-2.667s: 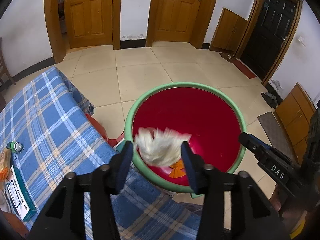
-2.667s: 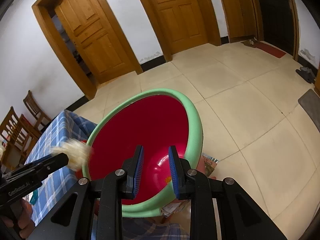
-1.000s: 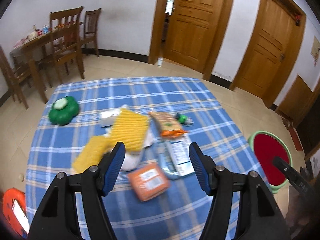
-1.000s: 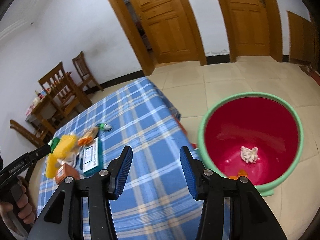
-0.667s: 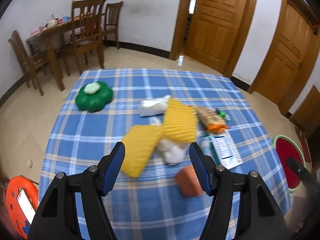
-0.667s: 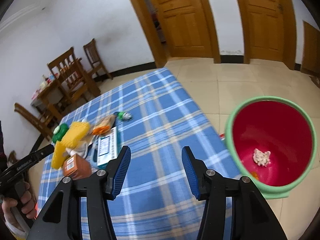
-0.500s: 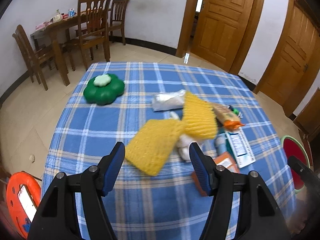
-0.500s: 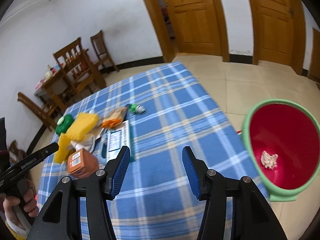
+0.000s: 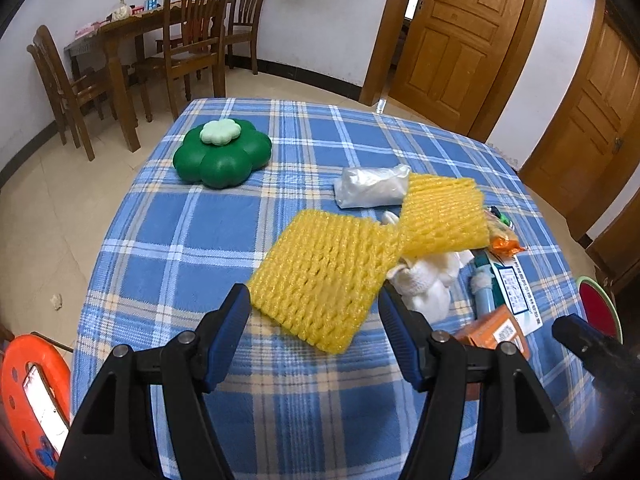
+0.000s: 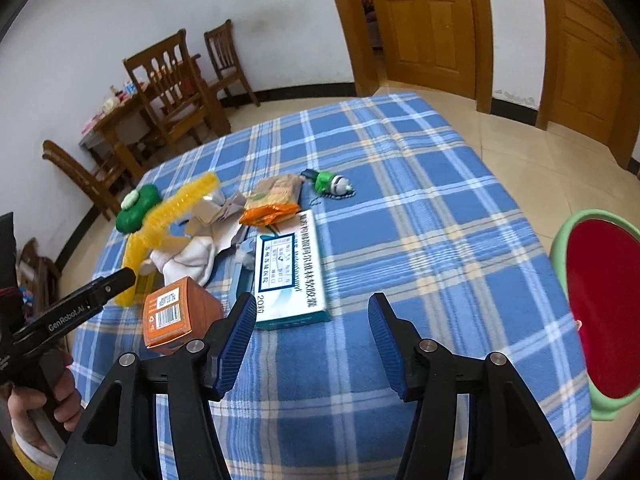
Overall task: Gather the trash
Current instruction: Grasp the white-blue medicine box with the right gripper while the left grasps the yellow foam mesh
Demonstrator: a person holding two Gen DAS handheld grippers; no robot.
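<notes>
We hold the left hand-held gripper spread wide and empty over the near corner of the yellow foam net, which lies on the blue plaid worktop against a second net. We judge it best to lower until both fingers straddle that corner, then close gently. The right hand-held gripper also hangs open and empty, with the red bin beyond the worktop's edge.

You face white walls with a dark skirting, a beige tiled floor and panelled wooden doors. Wooden chairs crowd a cluttered dining table, left of the blue plaid tablecloth.
</notes>
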